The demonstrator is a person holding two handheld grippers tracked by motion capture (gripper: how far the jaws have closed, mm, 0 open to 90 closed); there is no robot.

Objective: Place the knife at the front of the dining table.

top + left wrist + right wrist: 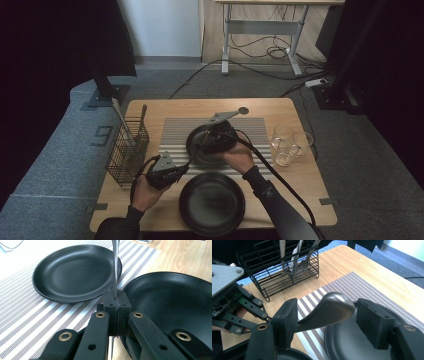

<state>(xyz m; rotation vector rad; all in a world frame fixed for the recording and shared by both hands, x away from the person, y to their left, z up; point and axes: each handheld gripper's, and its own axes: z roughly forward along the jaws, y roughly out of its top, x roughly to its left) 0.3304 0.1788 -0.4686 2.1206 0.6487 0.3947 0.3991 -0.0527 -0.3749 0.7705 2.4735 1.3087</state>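
A metal spoon (115,270) is clamped by its handle in my left gripper (117,298), which is shut on it. In the high view that gripper (167,172) sits left of the near black plate (212,202), and the spoon (192,157) slants up to the right. The spoon's bowl (329,310) lies between the wide-apart pads of my right gripper (329,317), which is open. The right gripper (215,137) hovers over a second black plate (191,142) on the striped placemat (175,130). Both plates (75,272) (175,305) look empty.
A black wire basket (127,150) with several pieces of cutlery stands at the table's left, also in the right gripper view (287,272). Three clear glasses (290,142) stand at the right. Cables trail from both grippers over the table's front edge.
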